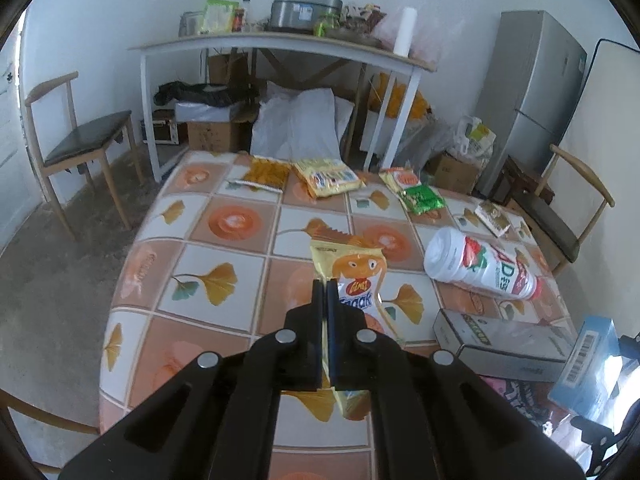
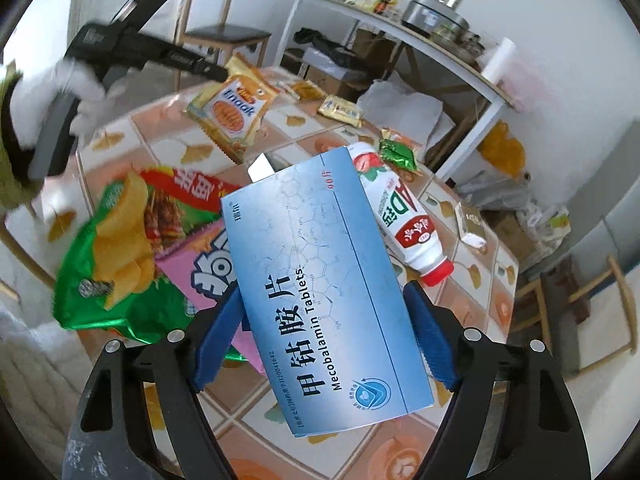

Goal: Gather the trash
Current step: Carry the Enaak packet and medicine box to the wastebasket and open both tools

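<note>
Above the table (image 1: 208, 216), my left tongs (image 1: 325, 285) pinch a wrapper (image 1: 352, 276), right tongs (image 2: 322, 312) clamp the tablet box (image 2: 320, 272) (bottle (image 1: 480, 264), packets remain).

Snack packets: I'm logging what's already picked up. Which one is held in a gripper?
The yellow cracker packet, pinched in the shut left gripper. The other packets, like the green one, lie loose on the table.

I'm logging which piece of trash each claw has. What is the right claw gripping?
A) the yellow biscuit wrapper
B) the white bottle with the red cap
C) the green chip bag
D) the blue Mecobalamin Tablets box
D: the right claw has its blue pads against both sides of the blue tablet box, lifted above the table.
</note>
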Action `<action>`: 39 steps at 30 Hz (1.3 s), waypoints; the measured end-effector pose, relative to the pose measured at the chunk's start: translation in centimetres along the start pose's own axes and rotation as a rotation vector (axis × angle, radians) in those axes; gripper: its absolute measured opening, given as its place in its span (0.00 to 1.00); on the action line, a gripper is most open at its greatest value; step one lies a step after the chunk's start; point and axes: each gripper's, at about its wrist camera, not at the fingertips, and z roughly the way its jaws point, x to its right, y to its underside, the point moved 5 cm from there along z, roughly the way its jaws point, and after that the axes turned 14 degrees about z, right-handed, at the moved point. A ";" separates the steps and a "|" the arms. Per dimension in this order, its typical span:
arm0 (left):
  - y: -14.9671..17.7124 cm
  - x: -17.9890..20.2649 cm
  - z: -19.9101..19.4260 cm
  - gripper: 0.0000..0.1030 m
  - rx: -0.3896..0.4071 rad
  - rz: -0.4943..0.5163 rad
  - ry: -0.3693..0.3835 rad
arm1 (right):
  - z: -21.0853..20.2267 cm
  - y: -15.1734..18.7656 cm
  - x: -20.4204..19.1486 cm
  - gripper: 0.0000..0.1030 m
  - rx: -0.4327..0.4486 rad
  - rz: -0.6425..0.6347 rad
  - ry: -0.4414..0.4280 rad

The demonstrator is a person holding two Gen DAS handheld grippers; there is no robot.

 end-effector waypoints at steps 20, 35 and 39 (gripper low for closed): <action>-6.0 5.8 -8.9 0.01 0.209 0.098 0.102 | -5.1 -0.8 5.9 0.73 0.155 0.390 -0.061; -5.6 20.9 -8.9 0.01 0.163 0.288 0.231 | -7.5 3.9 13.3 0.73 0.183 0.671 0.008; -5.5 24.5 -8.4 0.01 0.162 0.368 0.224 | -7.6 5.6 14.8 0.73 0.170 0.747 0.008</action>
